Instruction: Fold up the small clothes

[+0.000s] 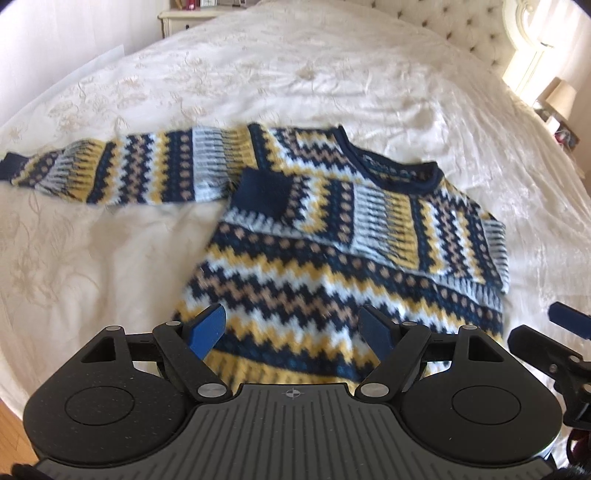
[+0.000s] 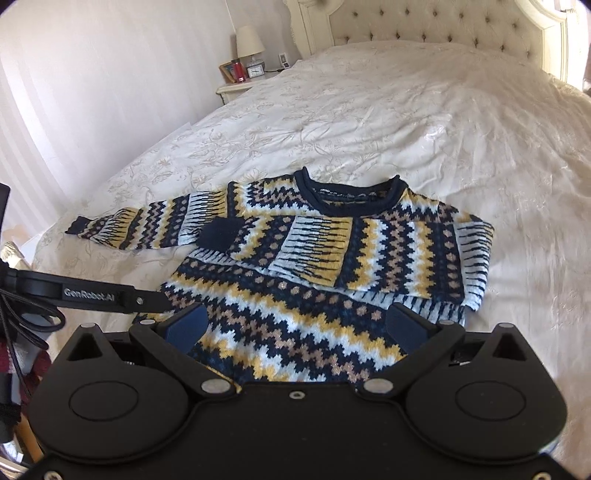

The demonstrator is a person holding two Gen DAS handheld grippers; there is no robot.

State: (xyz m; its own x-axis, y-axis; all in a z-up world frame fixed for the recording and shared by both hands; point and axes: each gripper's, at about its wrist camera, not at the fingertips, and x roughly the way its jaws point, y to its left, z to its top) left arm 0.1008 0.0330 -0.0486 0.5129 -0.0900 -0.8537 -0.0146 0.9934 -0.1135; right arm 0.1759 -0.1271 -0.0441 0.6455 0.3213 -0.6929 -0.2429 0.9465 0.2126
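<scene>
Sweater (image 1: 332, 240) spread on the bed (image 1: 332, 81), one sleeve folded across its chest.
I hold both claws above its hem: left claw (image 1: 291, 328) and right claw (image 2: 295, 326), jaws apart, gripping nothing.

Cream embroidered bedspread (image 2: 369, 122) covers the bed up to a tufted headboard (image 2: 424, 26); a bedside table (image 2: 236, 88) carries a lamp (image 2: 249, 40), small clock (image 2: 255, 71), red can (image 2: 241, 70); second lamp (image 1: 561, 94) at far side.
</scene>
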